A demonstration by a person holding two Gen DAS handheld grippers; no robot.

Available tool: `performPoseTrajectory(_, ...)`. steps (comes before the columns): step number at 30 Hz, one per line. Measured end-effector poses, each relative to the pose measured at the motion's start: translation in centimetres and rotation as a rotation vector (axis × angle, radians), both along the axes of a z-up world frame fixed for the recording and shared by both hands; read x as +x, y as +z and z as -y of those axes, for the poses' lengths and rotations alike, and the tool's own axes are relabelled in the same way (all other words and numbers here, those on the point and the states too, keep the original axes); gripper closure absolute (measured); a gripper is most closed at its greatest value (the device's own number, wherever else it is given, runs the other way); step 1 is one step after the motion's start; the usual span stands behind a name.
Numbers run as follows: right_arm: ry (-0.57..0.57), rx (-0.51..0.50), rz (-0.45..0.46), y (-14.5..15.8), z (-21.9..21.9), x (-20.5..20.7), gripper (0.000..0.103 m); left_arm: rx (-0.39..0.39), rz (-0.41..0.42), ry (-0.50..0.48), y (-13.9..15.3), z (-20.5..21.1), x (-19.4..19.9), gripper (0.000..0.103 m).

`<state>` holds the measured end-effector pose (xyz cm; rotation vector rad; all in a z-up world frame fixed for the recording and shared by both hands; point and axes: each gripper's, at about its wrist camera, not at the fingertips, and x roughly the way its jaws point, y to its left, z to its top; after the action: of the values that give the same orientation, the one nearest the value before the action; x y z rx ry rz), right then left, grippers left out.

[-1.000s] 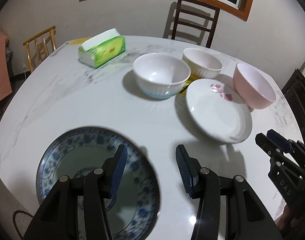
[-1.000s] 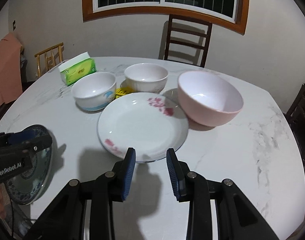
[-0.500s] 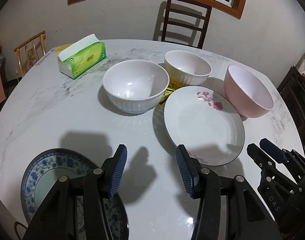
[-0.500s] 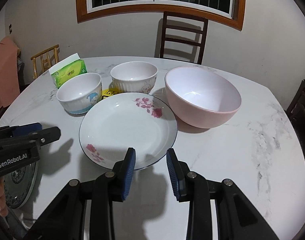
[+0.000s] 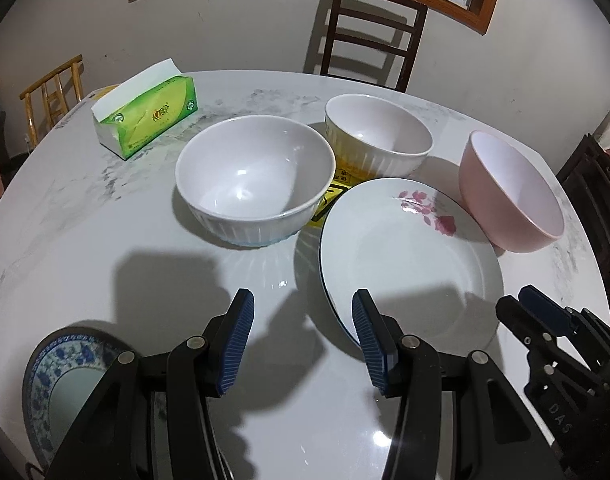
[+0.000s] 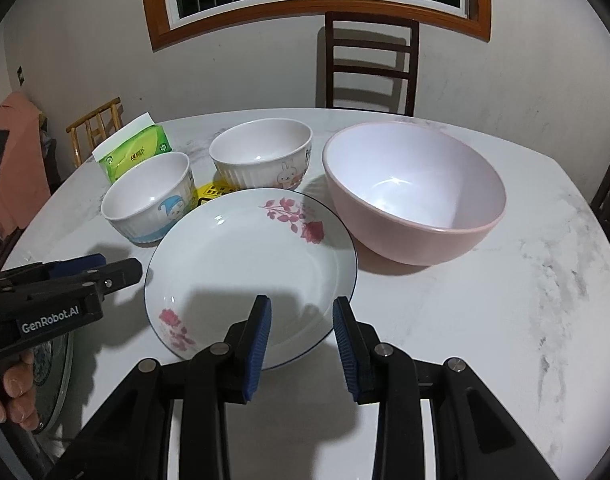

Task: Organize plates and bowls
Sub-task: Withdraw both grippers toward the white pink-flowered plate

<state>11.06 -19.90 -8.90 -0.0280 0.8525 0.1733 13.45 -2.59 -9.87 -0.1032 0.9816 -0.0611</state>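
Nearest to the cameras, both grippers have come forward over the table toward the flowered plate, which I take as the landmark. A second ago the left gripper hung above the blue-patterned plate; now that plate lies behind it at the near left edge of the table, and the right pad of this gripper covers the near left rim of the flowered plate. Its jaws stand apart with nothing between them, so it is released. The right gripper was short of the flowered plate before; now its pads hang over the near rim, also apart and empty, and I cannot tell whether they touch the rim. Behind the flowered plate to the left stands the gnome bowl, touching or almost touching its rim, and straight behind is the rabbit bowl. To the right of the plate sits the pink bowl, just beside it. Farther left is a tissue pack. Nothing is stacked yet; I judge the flowered plate is the first piece to be taken.
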Motion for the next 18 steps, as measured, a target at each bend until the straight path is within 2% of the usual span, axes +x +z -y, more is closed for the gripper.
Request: performPoseTrajectory(18,-0.021,0.099,-0.074,-2.3,2.8,4.2,0.071,-0.038,-0.051,-0.041,-2.6,0.1,3.4,0.059)
